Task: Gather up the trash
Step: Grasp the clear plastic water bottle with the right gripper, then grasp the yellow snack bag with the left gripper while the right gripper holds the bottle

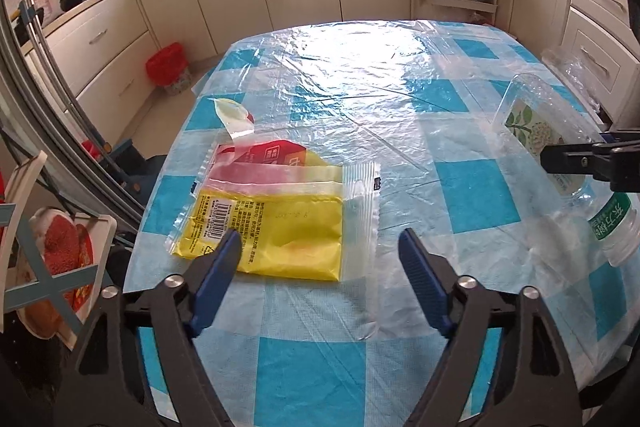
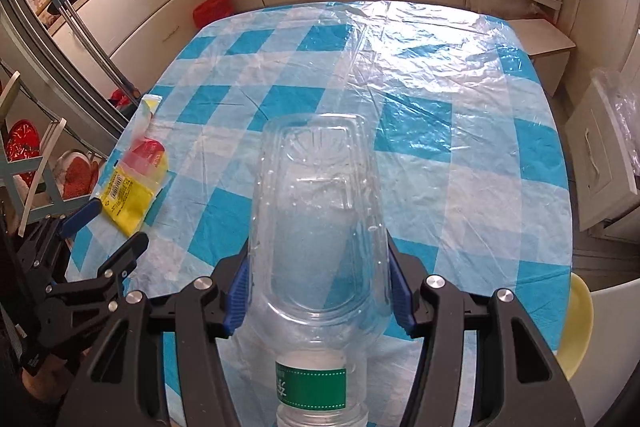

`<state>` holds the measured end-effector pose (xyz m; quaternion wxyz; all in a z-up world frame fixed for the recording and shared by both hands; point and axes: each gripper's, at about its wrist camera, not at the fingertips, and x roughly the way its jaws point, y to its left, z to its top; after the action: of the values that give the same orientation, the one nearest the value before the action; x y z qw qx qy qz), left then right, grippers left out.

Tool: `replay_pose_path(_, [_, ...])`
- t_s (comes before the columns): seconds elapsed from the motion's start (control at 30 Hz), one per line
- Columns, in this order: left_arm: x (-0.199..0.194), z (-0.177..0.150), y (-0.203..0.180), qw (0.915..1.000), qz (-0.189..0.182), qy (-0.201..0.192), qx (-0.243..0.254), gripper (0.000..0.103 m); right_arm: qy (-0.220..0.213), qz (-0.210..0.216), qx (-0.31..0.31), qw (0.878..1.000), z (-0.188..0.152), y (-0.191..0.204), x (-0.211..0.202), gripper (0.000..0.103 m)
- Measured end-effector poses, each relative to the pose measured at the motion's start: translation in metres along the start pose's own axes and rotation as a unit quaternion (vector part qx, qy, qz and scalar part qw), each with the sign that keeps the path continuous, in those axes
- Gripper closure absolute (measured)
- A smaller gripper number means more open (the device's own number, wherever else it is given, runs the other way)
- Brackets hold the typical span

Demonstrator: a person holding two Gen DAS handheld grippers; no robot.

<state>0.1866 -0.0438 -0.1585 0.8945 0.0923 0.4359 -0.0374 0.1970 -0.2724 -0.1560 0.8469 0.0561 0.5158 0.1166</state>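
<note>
I am clamping my right gripper on the clear bottle while lowering my released left gripper toward the yellow wrapper lying flat near the counter's left edge, its long axis crossing my fingers.

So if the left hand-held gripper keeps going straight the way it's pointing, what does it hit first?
Most likely the yellow snack wrapper lying flat on the checked tablecloth. The left hand-held gripper is open and angled down at it, one fingertip already over its near edge. Exact depth is unclear.
</note>
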Motion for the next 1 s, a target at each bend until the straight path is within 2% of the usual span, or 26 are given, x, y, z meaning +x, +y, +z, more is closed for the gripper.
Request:
replay_pose_path(0.03, [0.003,-0.001,0.0,1.0,-0.003,0.004,-0.001,0.048,-0.003,0.001,-0.001,1.0,-0.001,-0.001,-0.001,0.047])
replay_pose_path(0.07, [0.005,-0.001,0.001,0.9999,-0.007,0.007,-0.003,0.054,-0.006,0.001,-0.001,1.0,-0.001,-0.002,-0.002,0.047])
replay_pose_path(0.13, [0.007,-0.001,0.004,0.9996,-0.02,0.014,-0.01,0.085,-0.009,0.002,0.001,1.0,-0.003,-0.005,-0.003,0.047])
replay_pose_path(0.23, [0.004,-0.002,0.012,0.9988,-0.035,0.006,-0.032,0.1,-0.014,0.001,-0.002,1.0,-0.003,-0.006,-0.004,0.047])
replay_pose_path(0.4, [-0.018,0.001,0.021,0.9926,-0.097,-0.035,-0.063,0.102,-0.02,-0.003,-0.01,1.0,-0.004,-0.006,-0.008,0.046])
replay_pose_path(0.5, [-0.029,0.003,0.021,0.9895,-0.115,-0.057,-0.068,0.102,-0.022,-0.007,-0.016,1.0,-0.005,-0.006,-0.008,0.046])
replay_pose_path(0.6, [-0.03,0.003,0.022,0.9868,-0.13,-0.056,-0.079,0.102,-0.026,-0.017,-0.024,0.999,-0.005,-0.002,-0.009,0.044])
replay_pose_path(0.8, [-0.032,0.002,0.029,0.9836,-0.14,-0.059,-0.097,0.102,-0.036,-0.044,-0.058,0.997,-0.008,0.014,-0.009,0.043])
replay_pose_path(1.0, [-0.039,-0.002,0.027,0.9842,-0.144,-0.065,-0.08,0.102,-0.045,-0.078,-0.094,0.991,-0.014,0.029,-0.008,0.043])
